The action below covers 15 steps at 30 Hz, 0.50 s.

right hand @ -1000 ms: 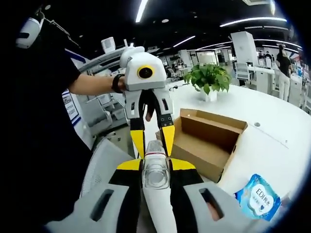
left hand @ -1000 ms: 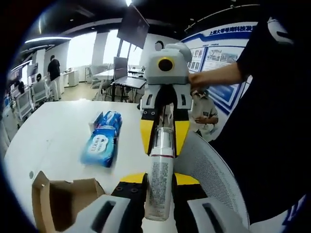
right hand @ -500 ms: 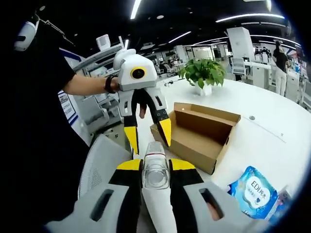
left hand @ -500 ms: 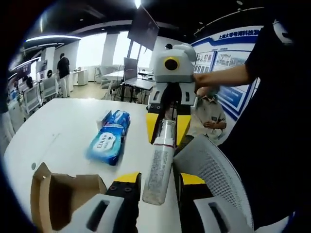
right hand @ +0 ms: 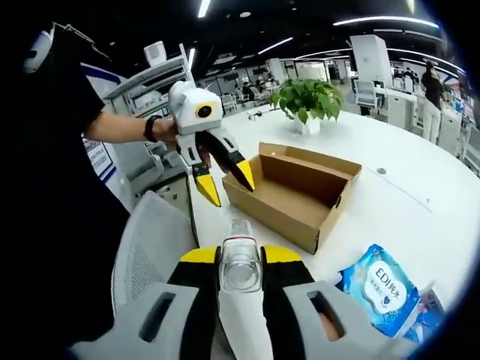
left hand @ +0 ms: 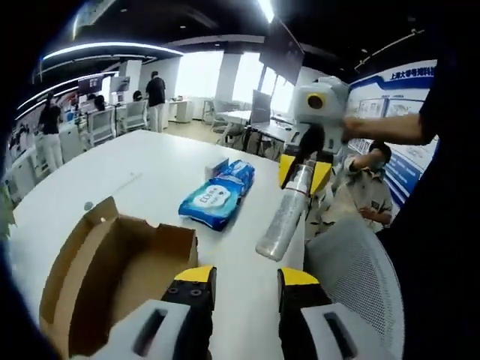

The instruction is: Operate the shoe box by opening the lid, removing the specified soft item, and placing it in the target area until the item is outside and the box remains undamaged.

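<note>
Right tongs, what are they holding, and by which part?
The right tongs clamp a clear plastic bottle near its capped end; the left tongs are open, holding nothing.

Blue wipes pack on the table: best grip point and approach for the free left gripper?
Probably the middle of the blue wipes pack, across its short width, coming from above. It lies flat on the white table, apart from the open shoe box, so its sides look clear. The left gripper is open; the right gripper is shut on the clear bottle.
</note>
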Tool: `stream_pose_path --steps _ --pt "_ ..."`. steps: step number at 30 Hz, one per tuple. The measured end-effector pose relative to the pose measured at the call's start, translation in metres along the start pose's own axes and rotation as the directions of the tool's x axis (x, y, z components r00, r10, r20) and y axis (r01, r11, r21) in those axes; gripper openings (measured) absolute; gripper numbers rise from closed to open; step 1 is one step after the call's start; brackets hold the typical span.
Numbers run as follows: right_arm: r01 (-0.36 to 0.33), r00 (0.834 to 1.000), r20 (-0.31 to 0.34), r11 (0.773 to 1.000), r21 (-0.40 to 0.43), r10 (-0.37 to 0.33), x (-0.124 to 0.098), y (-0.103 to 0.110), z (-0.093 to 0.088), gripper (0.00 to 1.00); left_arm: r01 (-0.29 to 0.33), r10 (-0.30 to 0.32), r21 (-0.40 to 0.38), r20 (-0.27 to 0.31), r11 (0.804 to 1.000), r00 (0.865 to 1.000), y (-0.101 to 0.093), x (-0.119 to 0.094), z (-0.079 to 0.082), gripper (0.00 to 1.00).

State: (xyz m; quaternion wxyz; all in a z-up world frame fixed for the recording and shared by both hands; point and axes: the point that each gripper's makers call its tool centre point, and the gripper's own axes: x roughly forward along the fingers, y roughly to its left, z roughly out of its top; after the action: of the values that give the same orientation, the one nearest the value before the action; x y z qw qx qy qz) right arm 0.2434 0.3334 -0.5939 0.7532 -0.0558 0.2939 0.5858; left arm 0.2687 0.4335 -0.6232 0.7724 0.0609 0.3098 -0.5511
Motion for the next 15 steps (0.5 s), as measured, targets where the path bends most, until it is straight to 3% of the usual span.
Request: stream_pose_path --steps 9,15 --pt "0.001 0.999 -0.047 1.000 -0.010 -0.002 -0.004 -0.010 -0.011 0.18 -0.108 0.114 -0.115 0.051 0.988 0.992 0.005 -0.008 -0.022 0.34" --pt "-0.004 0.997 -0.082 1.000 -0.016 0.003 -0.004 -0.017 -0.020 0.18 -0.154 0.171 -0.180 0.086 0.972 0.981 0.008 -0.013 -0.024 0.35"
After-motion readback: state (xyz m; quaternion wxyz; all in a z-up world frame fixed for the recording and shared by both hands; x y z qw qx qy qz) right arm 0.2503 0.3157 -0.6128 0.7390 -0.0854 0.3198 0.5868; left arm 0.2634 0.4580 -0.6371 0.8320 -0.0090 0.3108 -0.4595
